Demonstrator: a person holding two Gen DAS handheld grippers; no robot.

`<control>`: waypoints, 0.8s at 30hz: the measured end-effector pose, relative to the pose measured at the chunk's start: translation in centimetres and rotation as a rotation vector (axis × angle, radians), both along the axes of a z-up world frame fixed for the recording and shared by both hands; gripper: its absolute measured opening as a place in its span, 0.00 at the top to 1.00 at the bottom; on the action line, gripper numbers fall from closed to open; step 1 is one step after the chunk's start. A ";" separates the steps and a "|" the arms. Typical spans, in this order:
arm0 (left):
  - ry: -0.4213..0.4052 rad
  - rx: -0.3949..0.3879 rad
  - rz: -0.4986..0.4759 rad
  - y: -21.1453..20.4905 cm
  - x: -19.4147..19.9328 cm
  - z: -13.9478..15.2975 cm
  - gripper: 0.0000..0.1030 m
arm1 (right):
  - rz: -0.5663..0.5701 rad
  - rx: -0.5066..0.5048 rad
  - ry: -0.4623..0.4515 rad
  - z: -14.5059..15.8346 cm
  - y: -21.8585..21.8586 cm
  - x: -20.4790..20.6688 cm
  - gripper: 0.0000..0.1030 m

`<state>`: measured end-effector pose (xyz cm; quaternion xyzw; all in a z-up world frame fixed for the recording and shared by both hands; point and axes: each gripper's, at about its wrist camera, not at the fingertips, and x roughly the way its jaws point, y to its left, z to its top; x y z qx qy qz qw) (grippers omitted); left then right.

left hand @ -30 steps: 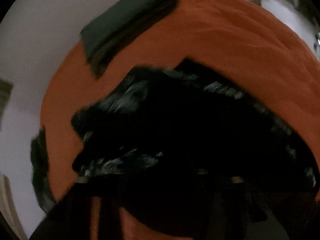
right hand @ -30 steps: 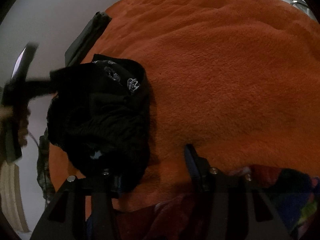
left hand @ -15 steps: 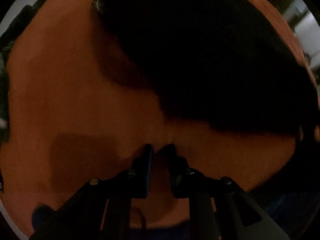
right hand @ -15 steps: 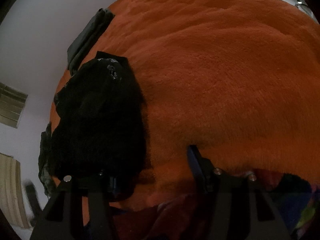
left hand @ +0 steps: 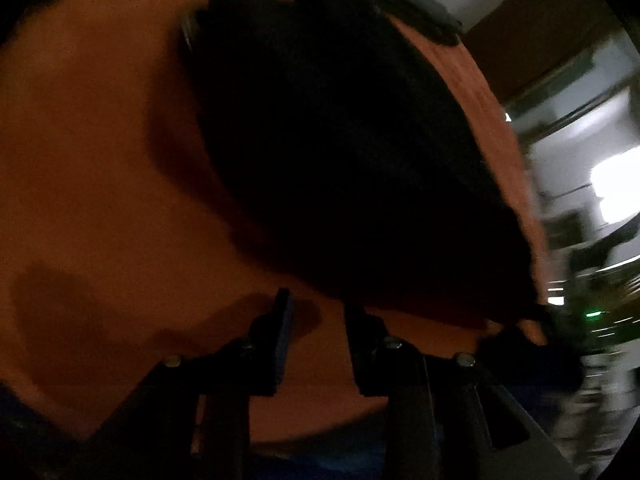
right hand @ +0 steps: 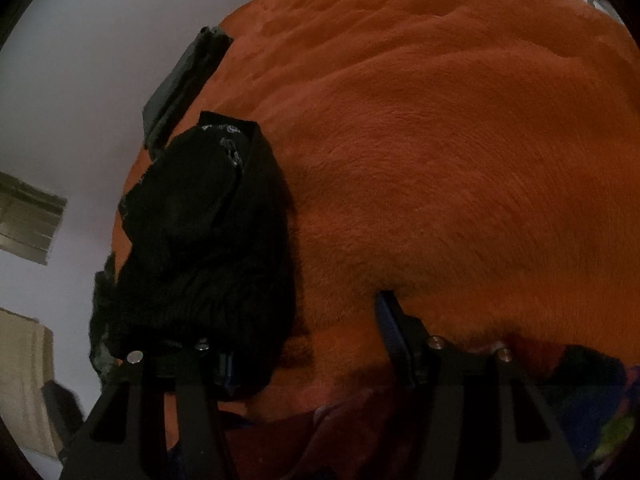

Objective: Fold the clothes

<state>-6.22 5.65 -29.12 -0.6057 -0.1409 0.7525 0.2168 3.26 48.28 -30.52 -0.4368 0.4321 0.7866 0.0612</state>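
Orange plush blanket (right hand: 460, 152) is spread over the whole working surface, and a crumpled black knit garment with a white-patterned band (right hand: 208, 240) is laid on it near the edge beside a pale wall. A dark grey folded cloth (right hand: 184, 80) is set further along that edge, probably finished and put aside. The left gripper (left hand: 316, 304) is aimed down at bare blanket just short of the garment's near hem; its jaws are opening and nothing is seen between them. The right gripper (right hand: 308, 332) is held spread, empty, with its left finger against the garment's near end, judged ready for a corner to be taken.
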 end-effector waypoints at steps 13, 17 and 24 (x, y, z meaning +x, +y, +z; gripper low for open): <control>0.297 -0.052 0.125 -1.3 1.0 0.8 0.73 | -0.012 -0.081 0.052 -0.4 0.9 0.5 0.41; 0.357 -0.157 0.128 0.1 2.0 1.2 0.73 | -0.010 -0.083 0.054 -0.4 1.0 0.5 0.41; 0.292 -0.044 0.176 -1.4 0.7 -0.9 0.73 | -0.009 -0.087 0.057 -0.4 1.0 0.5 0.41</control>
